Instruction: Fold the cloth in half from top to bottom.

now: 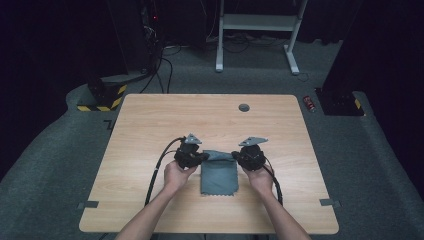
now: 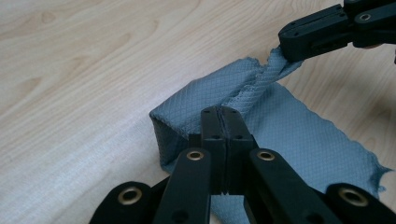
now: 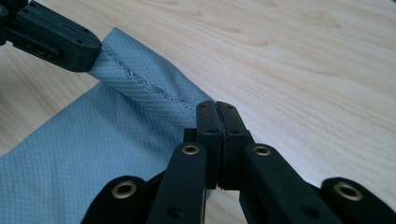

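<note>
Both grippers, left (image 1: 204, 157) and right (image 1: 235, 156), are pinching the far corners of the grey cloth (image 1: 219, 176), which is lying mid-table (image 1: 150, 125) with that edge lifted. If one hand is pulling ahead, the fold is likely skewing, or a thin corner is slipping free.

— How was the light?
— Bright on the pale wooden tabletop (image 1: 150, 125), dim over the dark grey carpet (image 1: 45, 165) around it; the high view looked soft and grainy.
— And close up?
— The blue-grey woven cloth (image 3: 93, 154) was sharp, and the near black jaws blurred slightly.
</note>
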Tool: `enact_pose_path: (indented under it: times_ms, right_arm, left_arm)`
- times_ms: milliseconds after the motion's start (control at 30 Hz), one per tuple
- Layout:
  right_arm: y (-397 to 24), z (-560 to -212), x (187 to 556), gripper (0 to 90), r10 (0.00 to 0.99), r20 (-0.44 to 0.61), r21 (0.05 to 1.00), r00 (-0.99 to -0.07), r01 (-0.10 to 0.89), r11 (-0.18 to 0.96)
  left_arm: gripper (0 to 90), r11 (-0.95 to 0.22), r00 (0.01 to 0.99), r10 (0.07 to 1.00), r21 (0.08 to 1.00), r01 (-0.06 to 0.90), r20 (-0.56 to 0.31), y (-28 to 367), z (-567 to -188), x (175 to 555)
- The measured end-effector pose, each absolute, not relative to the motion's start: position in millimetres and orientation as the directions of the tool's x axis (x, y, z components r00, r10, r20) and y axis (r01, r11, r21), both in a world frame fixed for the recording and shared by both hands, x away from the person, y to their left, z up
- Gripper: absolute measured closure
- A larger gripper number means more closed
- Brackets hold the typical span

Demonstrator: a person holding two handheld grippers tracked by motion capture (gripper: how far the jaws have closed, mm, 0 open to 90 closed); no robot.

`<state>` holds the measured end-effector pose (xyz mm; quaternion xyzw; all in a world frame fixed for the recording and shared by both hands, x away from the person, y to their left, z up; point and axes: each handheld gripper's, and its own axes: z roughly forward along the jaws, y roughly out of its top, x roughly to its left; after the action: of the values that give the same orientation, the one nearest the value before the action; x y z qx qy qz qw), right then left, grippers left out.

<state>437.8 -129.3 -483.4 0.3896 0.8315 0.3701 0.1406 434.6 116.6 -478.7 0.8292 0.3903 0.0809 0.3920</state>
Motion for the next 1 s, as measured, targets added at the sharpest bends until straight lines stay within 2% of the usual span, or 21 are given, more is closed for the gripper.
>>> enact_pose_path:
  times_ms: [333, 1000]
  right_arm:
    - [-132.3, -487.4, 428.5, 89.2, 0.752, 0.071, 0.726, -0.655, 0.551, 0.411]
    - [-137.4, -484.1, 412.5, 89.1, 0.739, 0.084, 0.745, -0.668, 0.535, 0.399]
  left_arm:
    - [89.5, -0.382, 0.684, 0.706, 0.716, 0.585, -0.183, 116.3, -483.1, 425.4]
    - [89.5, -0.413, 0.715, 0.686, 0.735, 0.538, -0.137, 115.3, -475.9, 407.8]
